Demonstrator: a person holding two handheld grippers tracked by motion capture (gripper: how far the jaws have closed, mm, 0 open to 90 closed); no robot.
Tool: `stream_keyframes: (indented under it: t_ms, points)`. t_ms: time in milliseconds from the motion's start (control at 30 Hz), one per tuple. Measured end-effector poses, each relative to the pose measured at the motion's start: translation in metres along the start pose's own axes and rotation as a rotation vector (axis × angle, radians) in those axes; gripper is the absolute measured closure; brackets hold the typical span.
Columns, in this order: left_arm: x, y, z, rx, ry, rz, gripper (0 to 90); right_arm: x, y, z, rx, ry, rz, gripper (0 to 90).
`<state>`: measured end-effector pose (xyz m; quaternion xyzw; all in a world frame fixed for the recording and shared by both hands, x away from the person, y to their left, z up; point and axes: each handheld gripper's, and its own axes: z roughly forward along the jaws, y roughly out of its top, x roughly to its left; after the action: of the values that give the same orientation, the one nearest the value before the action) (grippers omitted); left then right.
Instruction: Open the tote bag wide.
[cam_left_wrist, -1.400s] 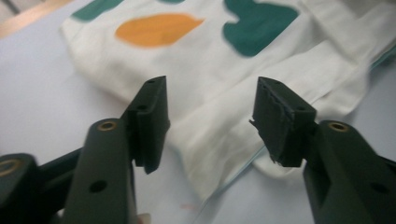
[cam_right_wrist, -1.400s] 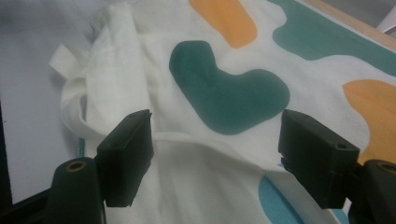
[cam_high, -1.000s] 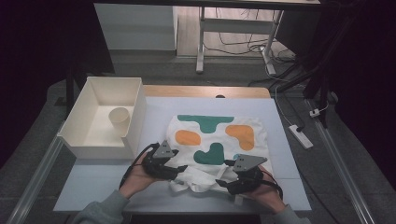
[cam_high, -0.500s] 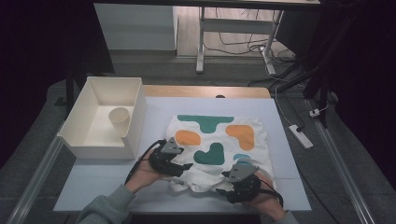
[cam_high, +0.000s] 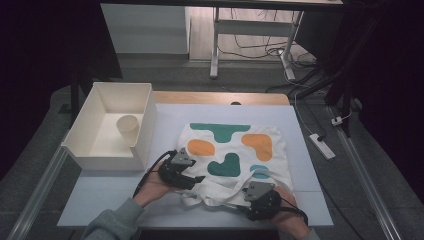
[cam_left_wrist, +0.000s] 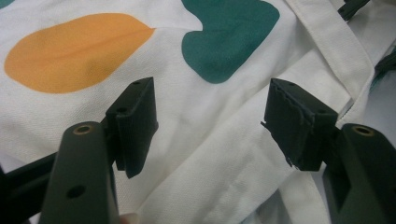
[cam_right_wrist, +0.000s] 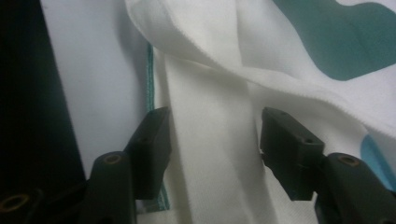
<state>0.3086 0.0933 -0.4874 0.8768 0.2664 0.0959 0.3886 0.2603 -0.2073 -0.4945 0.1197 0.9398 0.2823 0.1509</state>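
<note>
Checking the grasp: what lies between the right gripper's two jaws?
A white strap of the tote bag runs between the open right gripper jaws, in the right gripper view.

We look along the left gripper (cam_left_wrist: 210, 126), its 2 black jaws standing wide apart over a white cloth bag (cam_left_wrist: 196, 154). An orange patch (cam_left_wrist: 74, 51) spreads at 10 o'clock and a dark green patch (cam_left_wrist: 229, 32) sits at 12 o'clock. A white strap (cam_left_wrist: 331, 46) runs from 1 o'clock down toward 3 o'clock, with a folded band of cloth crossing between the jaws toward 5 o'clock. Whether the jaw tips touch the fabric, we cannot tell.
</note>
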Motion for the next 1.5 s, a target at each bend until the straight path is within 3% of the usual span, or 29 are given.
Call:
stream_keyframes:
  t_ms: [200, 367, 467, 633, 833, 1167, 1333, 1500]
  points:
    - [0.0, -0.001, 0.001, 0.001, -0.003, 0.003, 34.8, 0.003, 0.005, 0.003, 0.044, -0.057, -0.081, 59.4]
    - [-0.001, -0.001, 0.001, 0.003, -0.004, 0.008, 34.9, 0.003, 0.01, -0.006, -0.019, -0.107, -0.1, 87.8]
    - [-0.001, -0.001, 0.001, 0.0, -0.004, 0.01, 35.0, -0.001, 0.011, -0.012, -0.058, -0.145, -0.082, 88.5]
    - [-0.002, 0.0, -0.004, -0.02, -0.002, 0.015, 35.1, -0.011, 0.014, -0.019, -0.11, -0.166, -0.03, 88.6]
    - [-0.005, 0.003, -0.01, -0.049, -0.013, 0.026, 35.3, -0.03, 0.017, -0.021, -0.159, -0.155, 0.04, 88.6]
    - [-0.01, 0.013, -0.006, -0.044, -0.043, 0.097, 37.7, -0.052, 0.021, -0.028, -0.223, -0.146, 0.106, 88.7]
    - [-0.009, 0.022, 0.005, -0.024, -0.041, 0.12, 49.1, -0.06, 0.022, -0.029, -0.24, -0.135, 0.13, 88.6]
    - [-0.008, 0.024, 0.009, -0.008, -0.024, 0.137, 67.1, -0.064, 0.022, -0.027, -0.244, -0.132, 0.133, 88.6]
